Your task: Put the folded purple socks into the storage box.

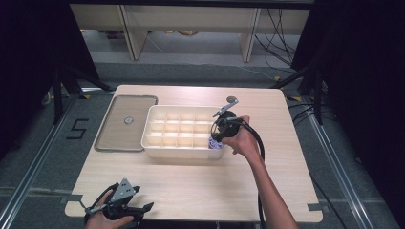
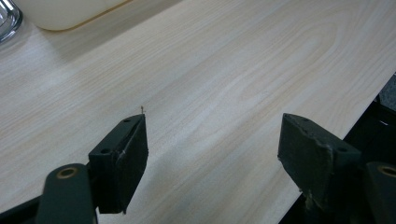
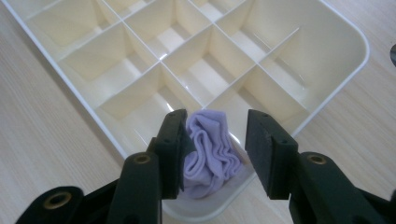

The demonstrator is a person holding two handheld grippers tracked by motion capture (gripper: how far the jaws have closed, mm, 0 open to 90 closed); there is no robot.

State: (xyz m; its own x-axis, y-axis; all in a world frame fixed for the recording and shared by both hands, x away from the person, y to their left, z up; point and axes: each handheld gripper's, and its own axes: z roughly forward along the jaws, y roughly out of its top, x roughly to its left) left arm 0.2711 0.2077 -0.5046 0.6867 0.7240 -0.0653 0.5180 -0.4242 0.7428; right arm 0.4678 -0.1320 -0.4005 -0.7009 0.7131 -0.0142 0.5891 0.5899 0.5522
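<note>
High view: pale wooden table bearing a cream compartmented tray, divided by thin walls into a grid of cells; flat lid with a small round knob lying just beside the tray's left side. Right gripper held over the tray's near right corner, pointing down, cable trailing back along the forearm. Left gripper resting at the table's near left edge, well apart from the tray, grey three-cornered plate on top.

Right gripper view: lilac cloth, crumpled into soft folds, lying in the tray's corner cell against the rounded outer wall. Right gripper with jaws parted to either side of the cloth; one jaw close against the folds, the other standing clear with a gap of tray floor visible between pad and fabric; no grip on the cloth. Neighbouring cells bare.

Left gripper view: left gripper with jaws spread wide over bare wood grain, nothing between them; table edge at the lower right, a corner of the cream tray at the upper left.
</note>
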